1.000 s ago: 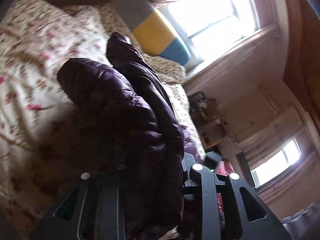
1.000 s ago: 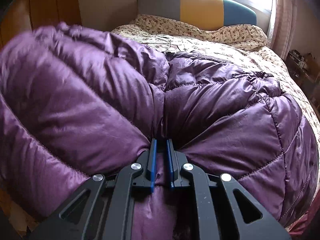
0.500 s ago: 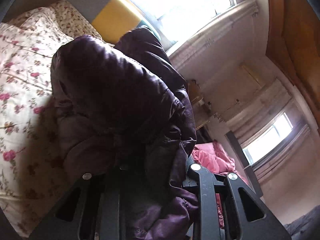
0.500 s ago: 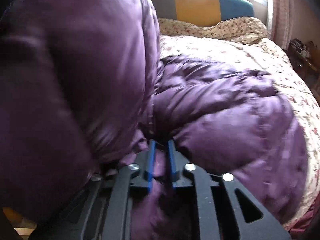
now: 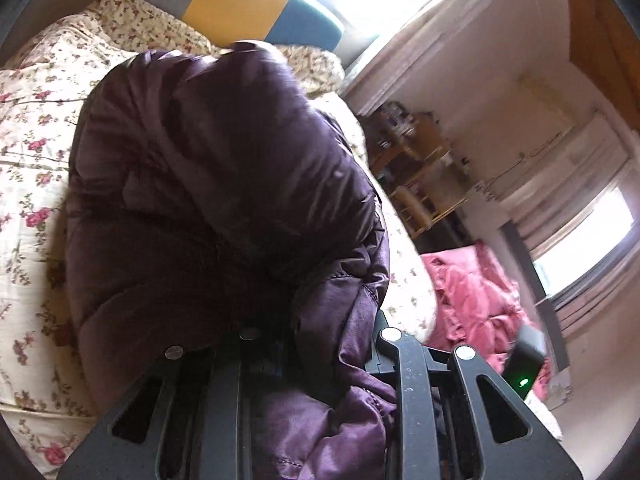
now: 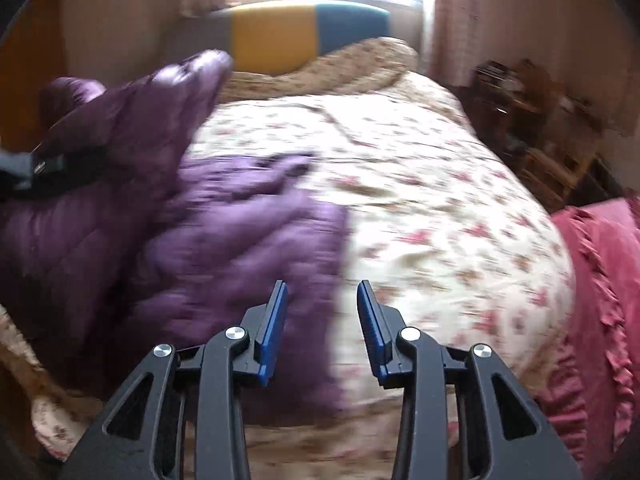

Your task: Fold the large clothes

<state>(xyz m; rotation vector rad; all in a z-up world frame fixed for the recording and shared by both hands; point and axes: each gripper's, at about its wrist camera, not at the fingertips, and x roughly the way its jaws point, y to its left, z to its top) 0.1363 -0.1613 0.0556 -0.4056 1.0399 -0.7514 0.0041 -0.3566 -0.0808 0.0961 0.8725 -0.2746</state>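
A: So, item one: quilted purple down jacket (image 6: 168, 216), large. Where is it?

B: On the floral-print bed quilt (image 6: 420, 200), heaped toward the bed's left side. One part is lifted and doubled over, and nothing lies flat or squared.

A: Left gripper (image 5: 320, 344)?

B: Jaws pinching a thick bunch of the jacket (image 5: 224, 184), which hangs bundled in front of the lens.

A: Right gripper (image 6: 322, 332)?

B: Jaws spread and holding nothing, above the jacket's edge where it meets the quilt.

A: Progress?

B: Early, by my reading. One rough fold has begun, but smoothing, sleeves and the final fold are all outstanding.

A: Surroundings?

B: Grey, yellow and blue padded headboard (image 6: 296, 36); pink ruffled fabric (image 6: 604, 280) beside the bed.
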